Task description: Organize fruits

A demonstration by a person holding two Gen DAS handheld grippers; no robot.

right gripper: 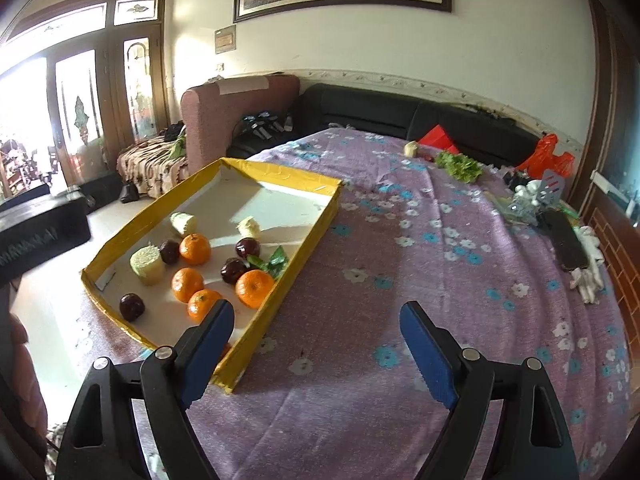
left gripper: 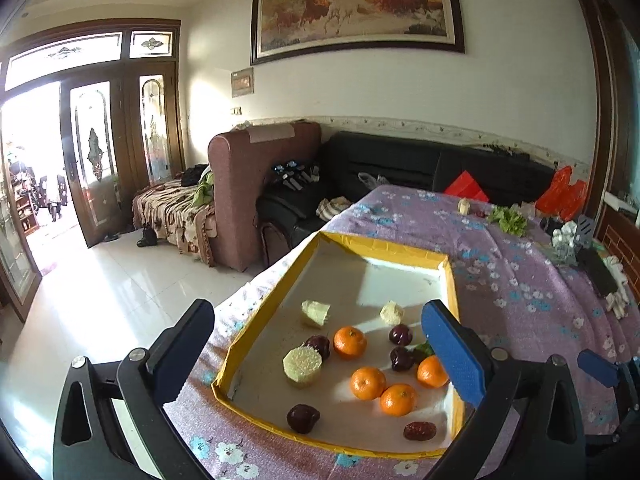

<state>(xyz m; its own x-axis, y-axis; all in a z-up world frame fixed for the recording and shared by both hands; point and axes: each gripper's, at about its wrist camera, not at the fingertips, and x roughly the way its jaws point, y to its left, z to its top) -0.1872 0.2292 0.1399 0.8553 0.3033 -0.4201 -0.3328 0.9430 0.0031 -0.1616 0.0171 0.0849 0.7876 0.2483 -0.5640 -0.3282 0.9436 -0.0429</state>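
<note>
A: Fruit sits loose in the shallow yellow-rimmed white tray (left gripper: pixel 451 280): round oranges (left gripper: pixel 350 343), dark plums (left gripper: pixel 303 418), pale corn chunks (left gripper: pixel 302 365).

B: Grippers?

A: Left gripper (left gripper: pixel 318 356) and right gripper (right gripper: pixel 317 346) both gape, empty.

B: Risk?

A: Oranges crowd the tray's near corner; a pad could nudge neighbours rolling.

No words or numbers could be read anywhere. The big painting (left gripper: pixel 357 7) on the wall had small writing along its top, too blurry to read.
</note>
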